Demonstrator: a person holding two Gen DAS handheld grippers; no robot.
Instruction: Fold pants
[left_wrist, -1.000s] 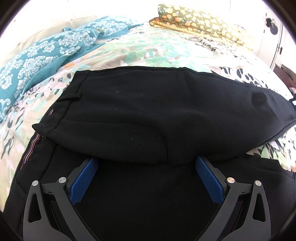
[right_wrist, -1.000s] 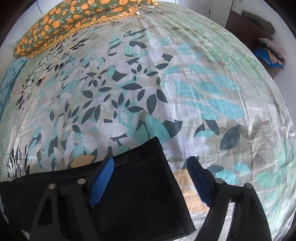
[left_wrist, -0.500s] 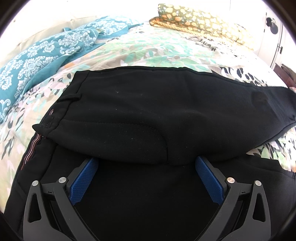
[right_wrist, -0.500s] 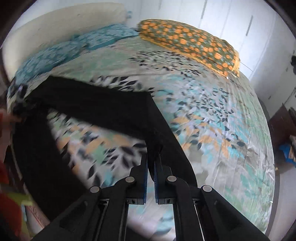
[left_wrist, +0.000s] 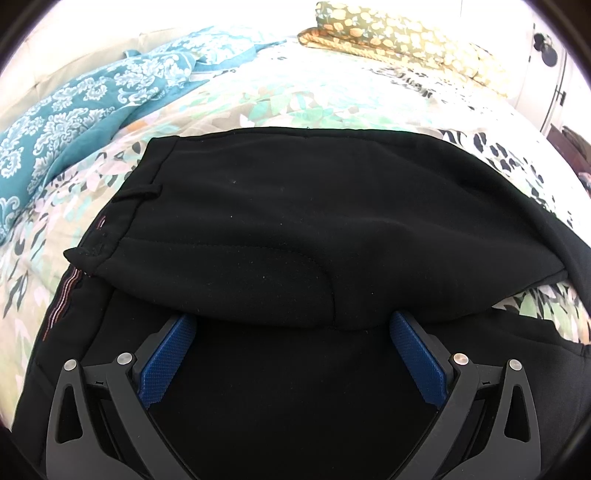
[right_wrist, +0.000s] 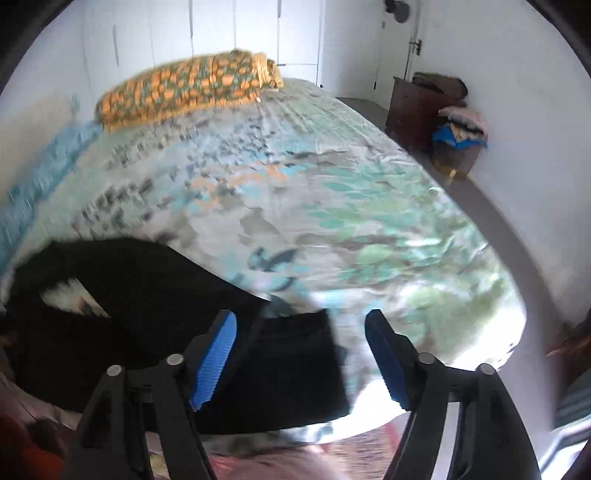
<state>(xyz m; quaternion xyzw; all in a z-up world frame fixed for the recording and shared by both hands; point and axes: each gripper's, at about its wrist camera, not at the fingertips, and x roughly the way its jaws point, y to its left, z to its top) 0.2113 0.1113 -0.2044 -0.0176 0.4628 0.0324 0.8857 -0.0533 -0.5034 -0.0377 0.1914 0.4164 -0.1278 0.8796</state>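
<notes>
Folding step in hand: black pants (left_wrist: 295, 221) on bed (left_wrist: 332, 99), one leg doubled over. Left gripper (left_wrist: 291, 354) spread, over waist fabric. Right gripper (right_wrist: 301, 354) jaws opening, hem below, nothing pinched. Next: regrasp, fold again.

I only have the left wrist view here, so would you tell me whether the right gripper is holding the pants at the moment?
Observer: No. The right gripper is opening, and its pads touch nothing; the black pants lie on the bed below it.
Operator: Thank you. Where does the leg end lie?
Observer: The leg end lies flat near the near edge of the floral bedspread.
Operator: Is anything beyond the bed?
Observer: A dark wooden cabinet stands by the wall, with clothes piled beside it.
</notes>
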